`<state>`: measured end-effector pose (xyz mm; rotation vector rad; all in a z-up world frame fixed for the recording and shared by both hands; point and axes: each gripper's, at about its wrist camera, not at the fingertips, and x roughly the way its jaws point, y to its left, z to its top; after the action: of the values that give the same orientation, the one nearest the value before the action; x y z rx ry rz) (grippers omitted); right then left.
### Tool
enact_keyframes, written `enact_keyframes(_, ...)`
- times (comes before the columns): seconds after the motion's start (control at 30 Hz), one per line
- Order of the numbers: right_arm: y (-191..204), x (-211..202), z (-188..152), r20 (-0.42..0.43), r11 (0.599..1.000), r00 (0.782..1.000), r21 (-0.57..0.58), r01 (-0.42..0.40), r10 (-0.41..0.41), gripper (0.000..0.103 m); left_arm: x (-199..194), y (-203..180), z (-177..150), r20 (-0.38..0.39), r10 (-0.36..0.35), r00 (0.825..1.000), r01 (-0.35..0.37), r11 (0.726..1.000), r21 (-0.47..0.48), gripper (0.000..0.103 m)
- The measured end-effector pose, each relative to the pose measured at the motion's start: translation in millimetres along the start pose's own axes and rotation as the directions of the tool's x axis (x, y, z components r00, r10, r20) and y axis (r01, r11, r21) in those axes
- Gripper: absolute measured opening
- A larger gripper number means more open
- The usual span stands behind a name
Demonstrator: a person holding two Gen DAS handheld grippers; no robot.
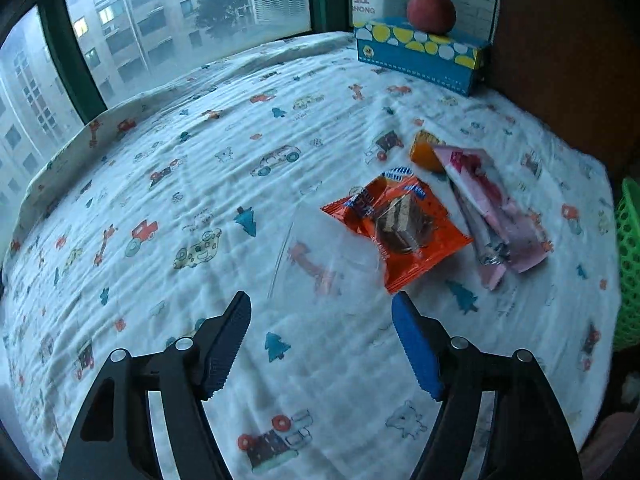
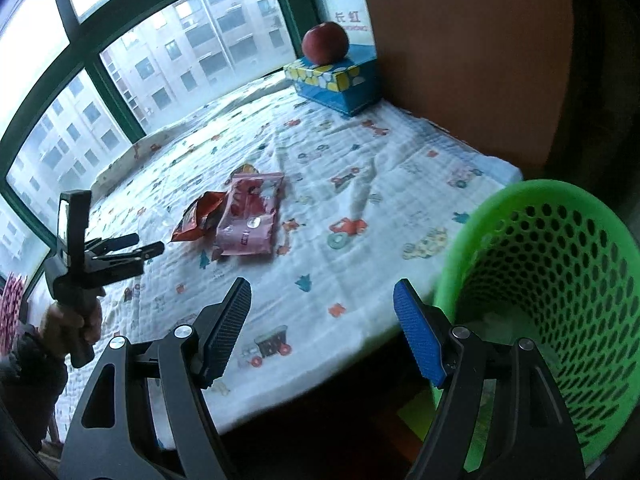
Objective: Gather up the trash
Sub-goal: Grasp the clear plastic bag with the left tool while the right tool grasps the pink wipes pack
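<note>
My left gripper [image 1: 322, 302]: black linkage arms with triangular cutouts, silver pivot pins, one ribbed black pad [image 1: 228, 344] and one ribbed blue pad [image 1: 416, 346]. Right gripper [image 2: 322, 290] has the same build, black pad on the left, blue on the right. From the right wrist view, my left hand [image 2: 74, 320] is on a black pistol-style handle, with a dark sleeve [image 2: 28, 364].

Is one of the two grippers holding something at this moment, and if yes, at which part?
Nothing is held. The left gripper and the right gripper both stand open and empty; the orange wrapper lies untouched on the cloth.
</note>
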<state>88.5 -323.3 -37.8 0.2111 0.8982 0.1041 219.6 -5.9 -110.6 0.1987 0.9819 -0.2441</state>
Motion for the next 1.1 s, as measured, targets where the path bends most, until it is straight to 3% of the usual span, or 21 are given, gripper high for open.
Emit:
enact_keyframes(0.17,11.7,14.7,8.6,-0.015,1.0,1.0,-0.027,-0.007,0.007,0.074,6.7,-0.4,1.2,0.021,0.017,1.0,-0.018,0.999,0.027,0.071)
enact_keyframes(0.33,23.7,32.0,15.9,-0.034,0.999,0.999,-0.045,-0.024,0.023,0.073,8.7,6.3,1.7,0.028,-0.017,0.999,0.016,0.999,0.029,0.049)
enact_keyframes(0.57,42.9,57.0,26.6,-0.062,0.996,0.996,-0.068,-0.063,0.059,0.073,-4.5,15.6,-1.3,0.052,-0.043,0.998,0.041,0.999,0.025,0.049)
enact_keyframes(0.77,60.4,91.1,37.7,-0.111,0.992,0.989,-0.071,-0.102,0.093,0.073,-22.0,32.3,-2.2,0.073,-0.077,0.994,0.08,0.996,-0.036,0.048)
enact_keyframes(1.1,68.7,152.1,62.1,-0.167,0.991,0.976,0.024,-0.135,0.137,0.073,-42.6,44.8,-7.1,0.105,-0.094,0.99,0.1,0.994,-0.055,0.048)
